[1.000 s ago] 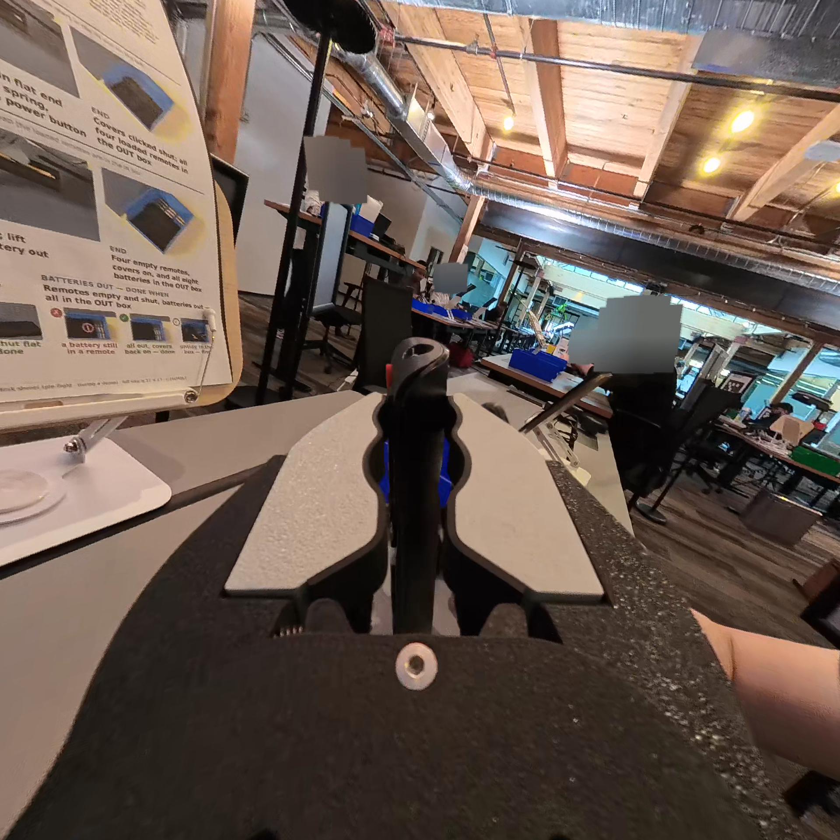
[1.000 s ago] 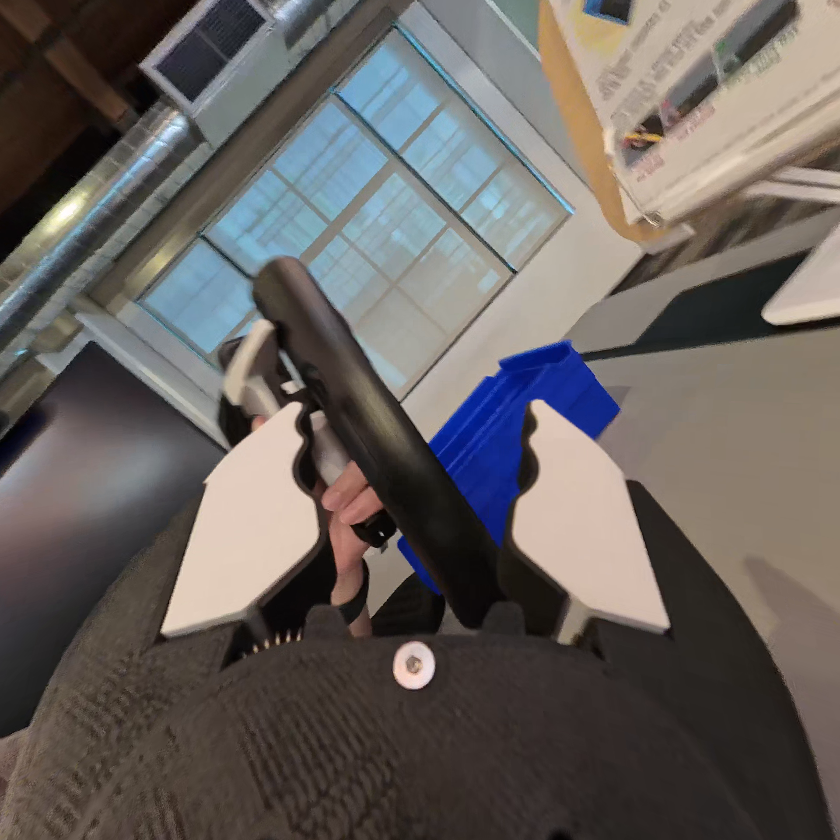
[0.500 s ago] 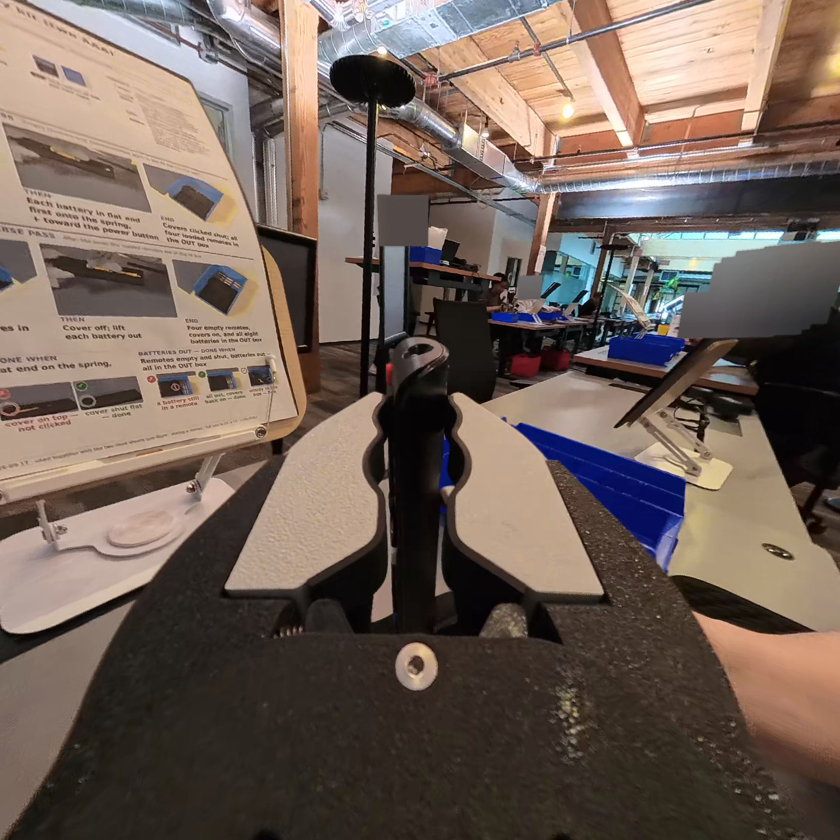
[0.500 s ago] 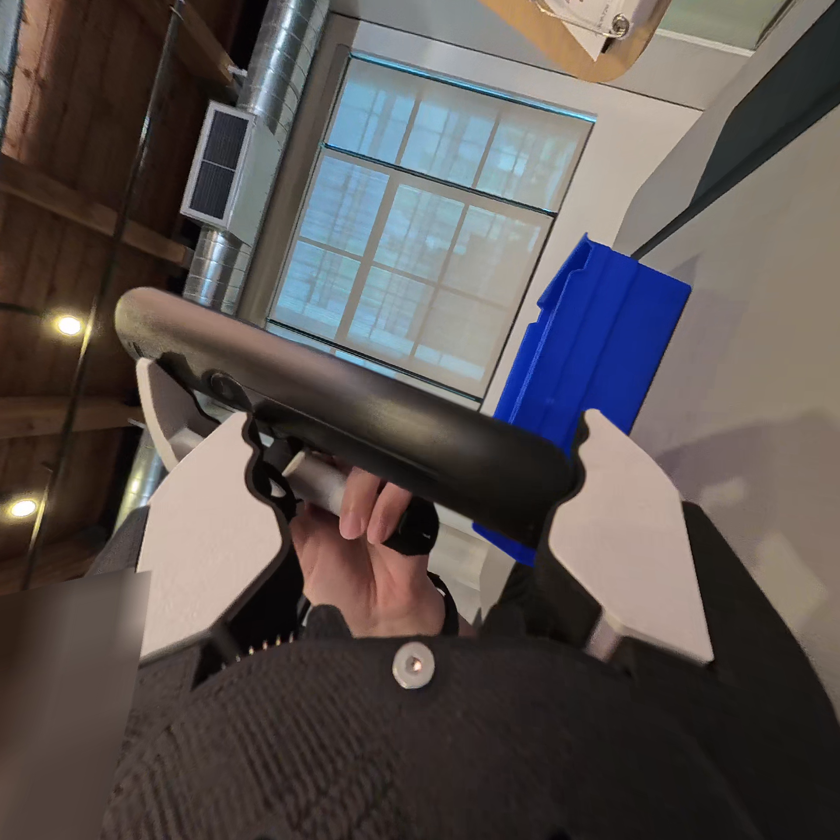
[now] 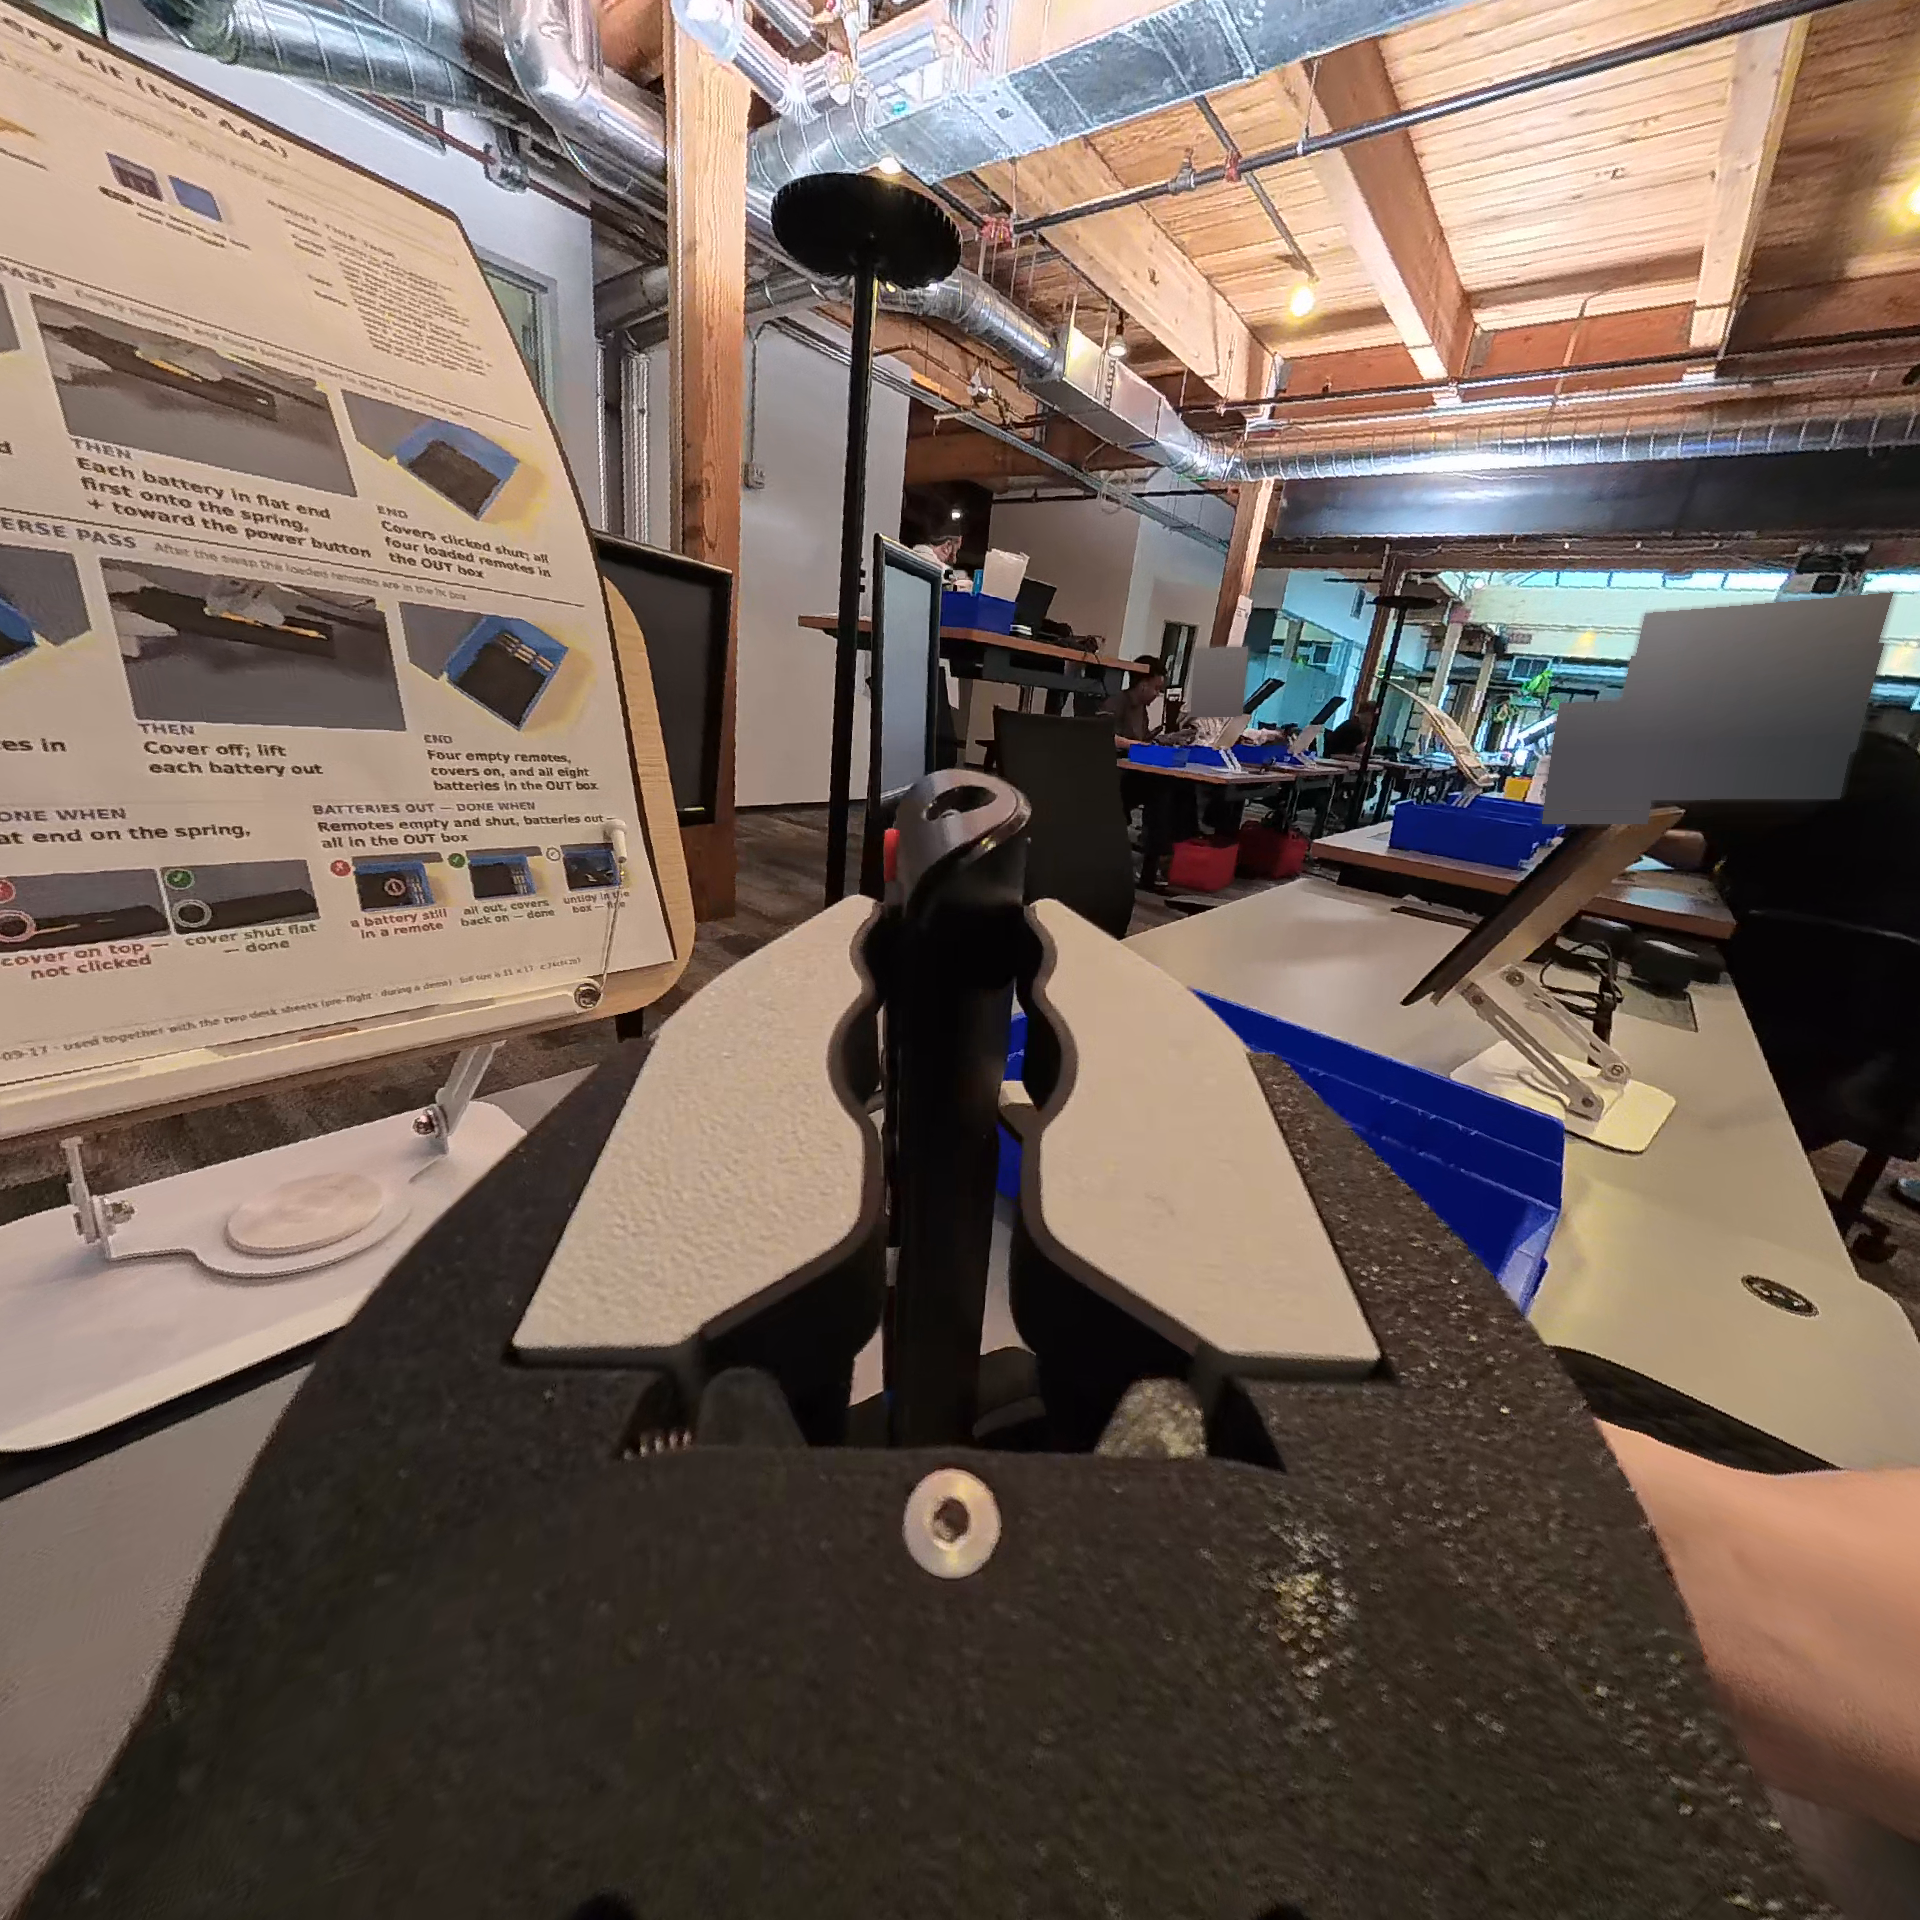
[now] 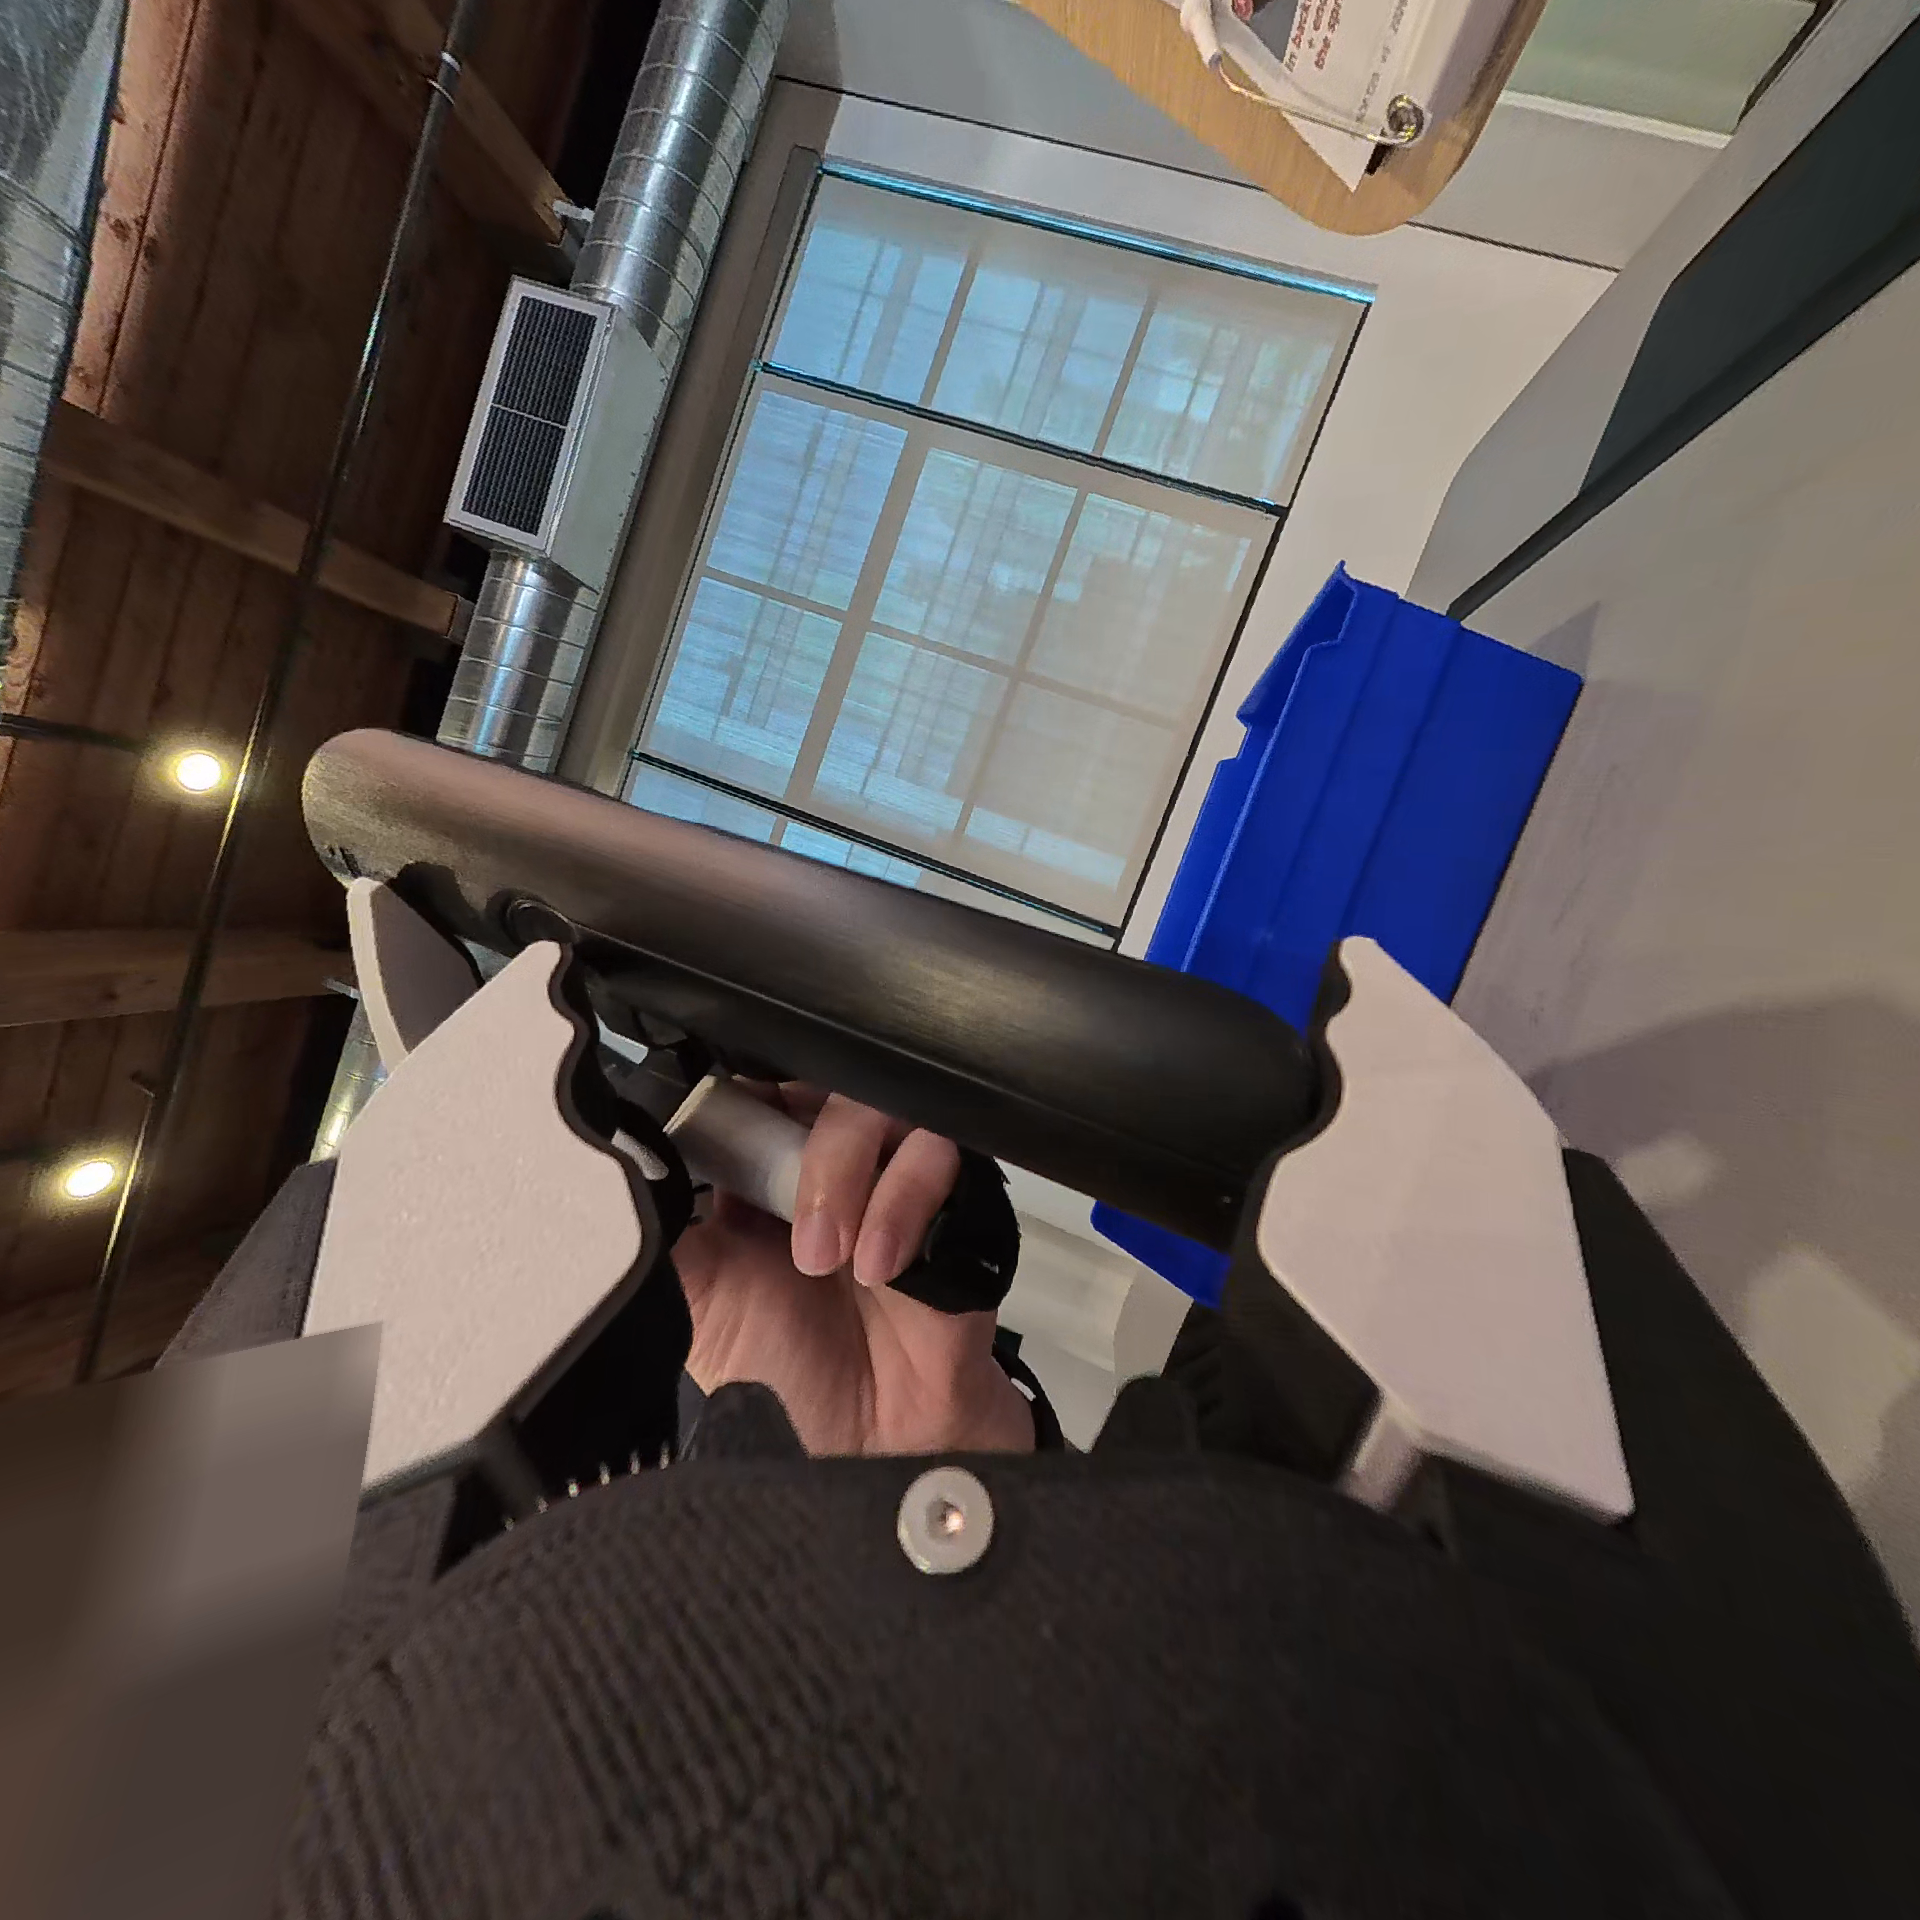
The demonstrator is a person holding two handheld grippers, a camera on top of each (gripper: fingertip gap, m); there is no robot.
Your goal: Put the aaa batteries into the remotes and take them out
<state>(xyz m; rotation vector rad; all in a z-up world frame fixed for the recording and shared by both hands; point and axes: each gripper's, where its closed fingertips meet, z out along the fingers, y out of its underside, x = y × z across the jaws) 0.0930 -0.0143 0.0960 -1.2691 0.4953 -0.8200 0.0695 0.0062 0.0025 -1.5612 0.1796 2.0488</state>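
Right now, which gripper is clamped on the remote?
The left gripper: its fingers are shut on the black remote, while the right gripper is spread wide open.

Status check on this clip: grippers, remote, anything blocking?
Left gripper shut on remote, edge-on. Right gripper open, remote's end against one finger. Blue bin behind; nothing blocking.

Bright ceiling spotlights and window daylight; fisheye edges, slight blur.
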